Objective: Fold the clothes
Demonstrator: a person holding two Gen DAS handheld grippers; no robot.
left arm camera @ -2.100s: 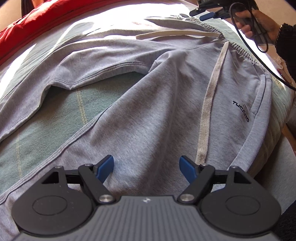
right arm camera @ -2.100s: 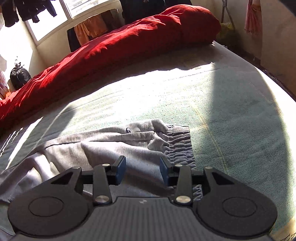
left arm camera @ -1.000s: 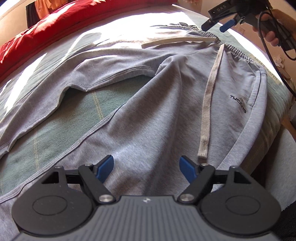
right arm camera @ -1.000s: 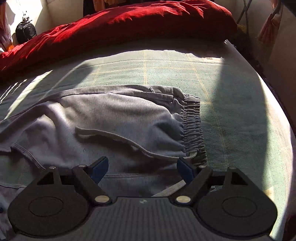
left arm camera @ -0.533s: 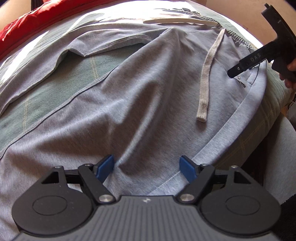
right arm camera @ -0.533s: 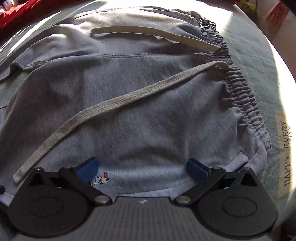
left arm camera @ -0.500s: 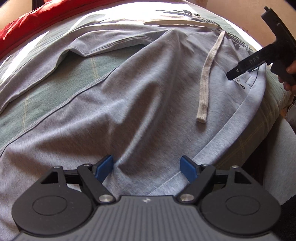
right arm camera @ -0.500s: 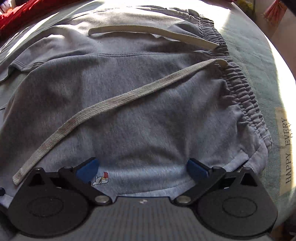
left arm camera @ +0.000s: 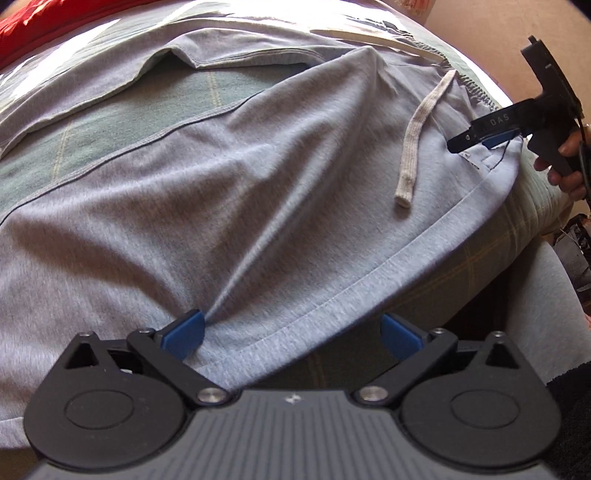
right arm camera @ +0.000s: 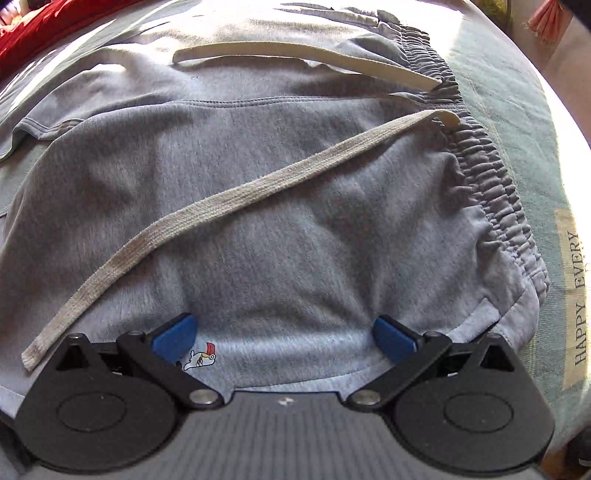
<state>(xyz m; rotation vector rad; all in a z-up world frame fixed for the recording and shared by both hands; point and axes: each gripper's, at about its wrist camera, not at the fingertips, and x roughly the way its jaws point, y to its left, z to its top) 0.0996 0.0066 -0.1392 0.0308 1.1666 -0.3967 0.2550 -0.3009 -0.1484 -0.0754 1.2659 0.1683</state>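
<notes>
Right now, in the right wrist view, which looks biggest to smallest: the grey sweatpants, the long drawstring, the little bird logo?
1. Grey sweatpants, filling most of the view.
2. Long drawstring, stretched diagonally across them.
3. Bird logo, tiny, beside one blue fingertip, though nearest the camera.

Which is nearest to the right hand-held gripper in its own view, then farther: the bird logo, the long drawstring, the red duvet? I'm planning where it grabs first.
Measured from the right hand-held gripper:
1. Bird logo: just by the left finger, on the grey pants.
2. Long drawstring: crosses the pants diagonally, mid-view.
3. Red duvet: far top-left corner, beyond the pants.
</notes>
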